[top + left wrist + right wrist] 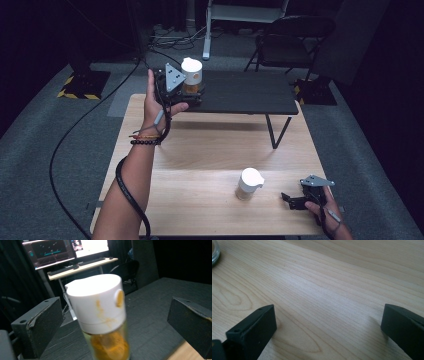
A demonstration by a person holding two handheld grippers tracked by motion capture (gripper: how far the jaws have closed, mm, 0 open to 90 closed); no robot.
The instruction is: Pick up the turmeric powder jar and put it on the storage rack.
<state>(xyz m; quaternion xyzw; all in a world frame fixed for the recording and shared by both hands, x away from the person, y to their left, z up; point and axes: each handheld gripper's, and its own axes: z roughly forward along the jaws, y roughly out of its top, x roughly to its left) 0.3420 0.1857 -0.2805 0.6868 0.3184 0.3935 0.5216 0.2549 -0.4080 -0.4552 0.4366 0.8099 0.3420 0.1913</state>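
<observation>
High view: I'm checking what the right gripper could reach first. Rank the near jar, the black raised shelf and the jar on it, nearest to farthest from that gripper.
From the right gripper:
1. Near jar, just to its left on the wooden table.
2. Black raised shelf, across the table.
3. Far jar, at the shelf's left end, between the left gripper's open jaws.

Light wooden table, white-capped jar on it, low black shelf bearing second jar

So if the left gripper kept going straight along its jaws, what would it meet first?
The left gripper would meet the clear glass jar with the white lid and orange powder, which stands between its open black jaws on the black raised shelf. Neither jaw appears to touch the jar.
</observation>
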